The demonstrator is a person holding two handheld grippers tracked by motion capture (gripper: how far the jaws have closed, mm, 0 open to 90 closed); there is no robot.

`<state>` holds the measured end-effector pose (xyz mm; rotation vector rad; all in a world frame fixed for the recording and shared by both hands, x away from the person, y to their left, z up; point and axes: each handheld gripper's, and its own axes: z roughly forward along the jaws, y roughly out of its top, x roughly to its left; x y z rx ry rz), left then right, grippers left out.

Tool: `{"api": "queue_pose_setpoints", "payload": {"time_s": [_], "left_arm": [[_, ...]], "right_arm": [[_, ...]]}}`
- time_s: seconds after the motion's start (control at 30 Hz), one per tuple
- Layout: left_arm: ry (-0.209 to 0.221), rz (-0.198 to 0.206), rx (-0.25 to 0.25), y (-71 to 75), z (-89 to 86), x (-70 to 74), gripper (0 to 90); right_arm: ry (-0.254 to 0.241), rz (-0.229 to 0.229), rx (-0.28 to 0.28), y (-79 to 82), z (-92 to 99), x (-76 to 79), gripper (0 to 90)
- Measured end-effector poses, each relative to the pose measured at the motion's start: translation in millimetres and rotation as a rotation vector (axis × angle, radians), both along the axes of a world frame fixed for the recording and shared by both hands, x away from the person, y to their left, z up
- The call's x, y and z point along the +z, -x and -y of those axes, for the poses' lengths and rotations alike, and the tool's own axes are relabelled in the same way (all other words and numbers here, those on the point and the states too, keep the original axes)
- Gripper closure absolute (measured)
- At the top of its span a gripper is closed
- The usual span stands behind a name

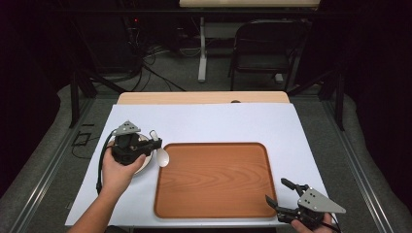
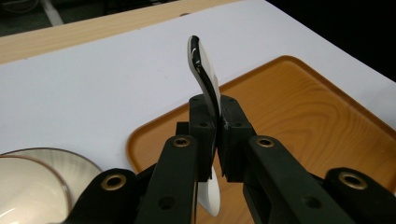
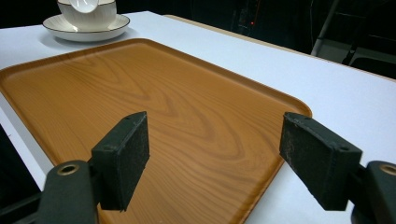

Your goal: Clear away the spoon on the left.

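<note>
White ceramic spoon (image 2: 205,79) gripped by the left tool (image 2: 215,135) at the wooden tray's left edge.
Beside it a cream gold-rimmed saucer (image 3: 86,29) is seen on the white desk (image 1: 218,121); over the brown tray (image 1: 214,179), the right tool (image 3: 215,154) is held wide.

Both grippers are black: the left gripper (image 1: 154,143) and right gripper (image 1: 281,190) each have 2 jaws, brass-ringed screw holes, a grey triangular plate.

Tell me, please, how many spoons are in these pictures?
1. The white spoon is clamped between the jaws of the left gripper, at the left edge of the wooden tray, beside the saucer. No other spoon is visible.
</note>
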<state>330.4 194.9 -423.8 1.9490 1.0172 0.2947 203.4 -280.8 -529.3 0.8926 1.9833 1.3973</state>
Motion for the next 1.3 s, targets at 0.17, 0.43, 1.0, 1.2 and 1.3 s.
{"api": "queue_pose_setpoints", "payload": {"time_s": [0.17,0.43,1.0,1.2,1.3], "left_arm": [[-0.017,-0.022,-0.050,0.5,12.2,-3.7,85.2],[-0.037,-0.072,-0.115,2.9,29.0,-13.0,85.2],[-0.081,-0.209,-0.208,2.9,55.5,-41.0,85.2],[-0.098,-0.269,-0.203,-0.1,58.6,-51.2,85.2],[-0.099,-0.296,-0.191,-2.1,59.0,-55.6,85.2]], "right_arm": [[0.001,0.001,0.001,0.2,0.0,0.1,23.6],[0.000,0.000,0.001,0.0,0.1,0.0,23.6],[-0.001,-0.002,0.001,-0.2,0.1,0.0,23.6],[-0.001,-0.003,0.001,-0.3,0.1,0.0,23.6],[0.001,-0.005,0.002,-0.6,0.3,0.0,23.6]]}}
